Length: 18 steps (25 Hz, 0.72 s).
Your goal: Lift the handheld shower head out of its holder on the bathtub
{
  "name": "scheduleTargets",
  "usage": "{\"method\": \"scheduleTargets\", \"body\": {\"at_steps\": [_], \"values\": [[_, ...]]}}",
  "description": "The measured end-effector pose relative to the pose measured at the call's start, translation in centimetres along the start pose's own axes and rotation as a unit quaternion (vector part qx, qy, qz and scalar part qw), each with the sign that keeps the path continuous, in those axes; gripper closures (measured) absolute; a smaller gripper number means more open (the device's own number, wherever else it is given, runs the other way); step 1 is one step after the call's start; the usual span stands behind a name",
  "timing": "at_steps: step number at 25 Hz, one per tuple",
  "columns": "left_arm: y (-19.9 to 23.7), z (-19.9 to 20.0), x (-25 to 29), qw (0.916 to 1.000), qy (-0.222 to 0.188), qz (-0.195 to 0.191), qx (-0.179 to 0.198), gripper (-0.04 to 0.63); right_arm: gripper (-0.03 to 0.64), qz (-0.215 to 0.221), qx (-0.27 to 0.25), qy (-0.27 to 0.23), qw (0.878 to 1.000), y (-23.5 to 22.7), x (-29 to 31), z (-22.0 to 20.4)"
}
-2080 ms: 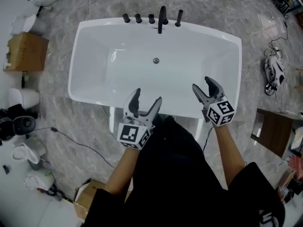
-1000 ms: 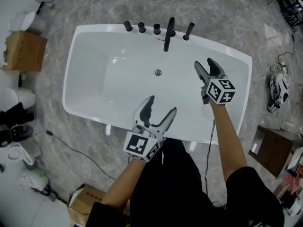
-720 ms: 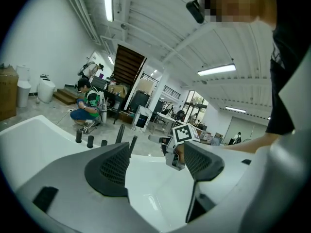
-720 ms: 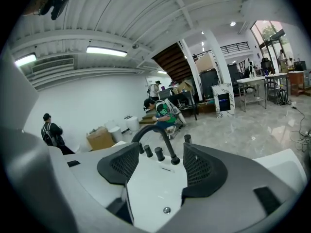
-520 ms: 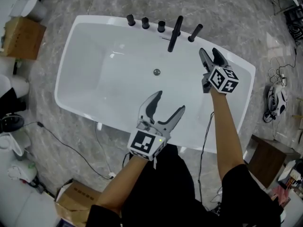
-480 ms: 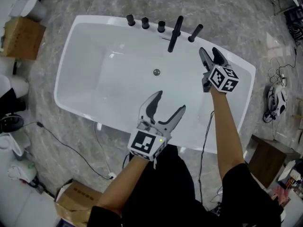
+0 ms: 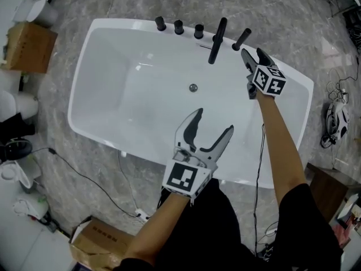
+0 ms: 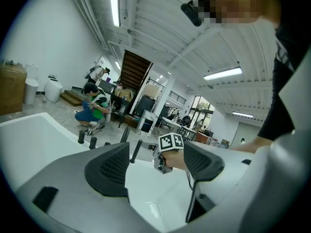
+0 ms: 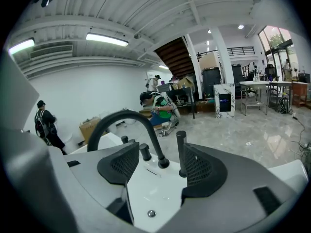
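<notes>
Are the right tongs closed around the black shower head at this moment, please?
No, the right tongs stand open with a clear gap between them, and the shower head rises upright from the bathtub rim just beyond them, ungripped.

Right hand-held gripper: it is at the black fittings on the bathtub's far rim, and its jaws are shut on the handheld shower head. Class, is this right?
Not quite. The right hand-held gripper is at the bathtub's far rim, but its jaws stand apart and empty. The handheld shower head stands ungripped just ahead, as the right gripper view shows.
</notes>
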<state>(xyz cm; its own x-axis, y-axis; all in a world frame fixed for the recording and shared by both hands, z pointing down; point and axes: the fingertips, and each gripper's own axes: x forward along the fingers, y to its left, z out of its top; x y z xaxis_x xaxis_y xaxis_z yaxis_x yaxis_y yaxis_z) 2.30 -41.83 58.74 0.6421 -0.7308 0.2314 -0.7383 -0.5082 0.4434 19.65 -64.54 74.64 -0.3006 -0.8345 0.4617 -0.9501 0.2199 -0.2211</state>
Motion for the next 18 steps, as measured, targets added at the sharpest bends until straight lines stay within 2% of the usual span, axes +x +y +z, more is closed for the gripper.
{"method": "scheduleTargets", "body": {"at_steps": [3, 10, 18], "values": [[0.0, -0.5, -0.5, 1.0, -0.005, 0.0, 0.001, 0.272, 0.367, -0.003, 0.003, 0.01, 1.0, -0.6, 1.4, -0.7], [1.3, -2.7, -0.6, 0.9996, 0.027, 0.012, 0.003, 0.272, 0.365, 0.004, -0.022, 0.022, 1.0, -1.3, 5.1, -2.1], [2.4, -3.8, -0.5, 0.9993, 0.035, 0.013, 0.007, 0.272, 0.367, -0.017, -0.06, 0.037, 0.997, -4.1, 8.3, -2.5]]}}
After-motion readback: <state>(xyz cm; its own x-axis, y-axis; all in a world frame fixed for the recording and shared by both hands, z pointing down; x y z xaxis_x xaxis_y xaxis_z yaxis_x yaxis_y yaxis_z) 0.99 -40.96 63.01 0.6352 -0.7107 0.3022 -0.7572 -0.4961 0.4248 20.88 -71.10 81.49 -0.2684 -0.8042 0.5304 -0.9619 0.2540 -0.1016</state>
